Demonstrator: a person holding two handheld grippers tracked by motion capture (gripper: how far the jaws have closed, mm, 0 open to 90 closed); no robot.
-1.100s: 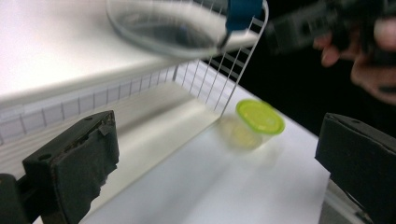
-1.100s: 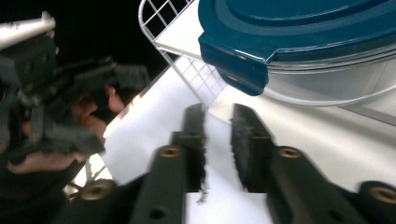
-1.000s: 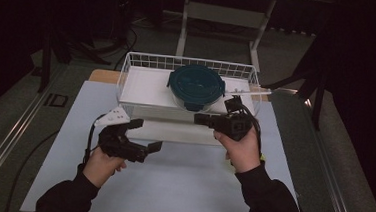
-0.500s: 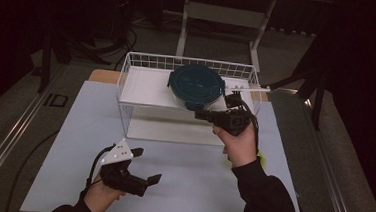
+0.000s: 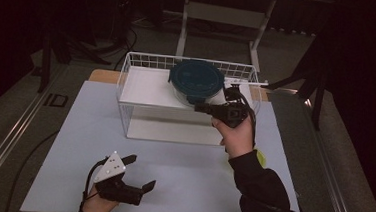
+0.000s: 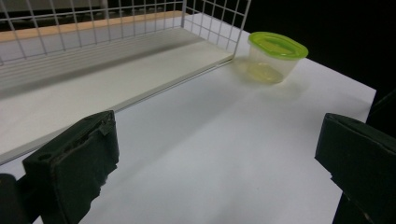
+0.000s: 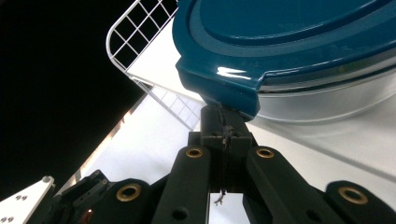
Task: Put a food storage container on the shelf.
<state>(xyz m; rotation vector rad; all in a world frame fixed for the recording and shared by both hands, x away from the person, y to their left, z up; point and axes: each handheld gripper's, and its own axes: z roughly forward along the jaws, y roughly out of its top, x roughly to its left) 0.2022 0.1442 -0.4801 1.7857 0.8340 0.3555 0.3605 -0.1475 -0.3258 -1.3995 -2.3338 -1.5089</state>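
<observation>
High view: the right gripper [image 5: 207,108], held in the person's right hand [image 5: 236,134], has its fingers pressed together with no gap, their tips meeting the near edge of a round container with a dark teal lid [image 5: 196,79] that sits on the upper shelf of a white wire basket [image 5: 128,72]. Right gripper view: the teal lid's corner tab [image 7: 219,91] lies directly ahead of and touching the closed fingers [image 7: 211,121]; whether they pinch the tab cannot be told; the clear container wall [image 7: 327,100] extends beyond, to their right. The left gripper [image 5: 139,171] rests low over the white tabletop [image 5: 182,160], well apart from the basket, its fingers spread wide with nothing between them. Left gripper view: a small clear tub with a green lid [image 6: 273,56] stands on the tabletop far ahead of the open fingers [image 6: 74,163], just beside the basket's corner
</observation>
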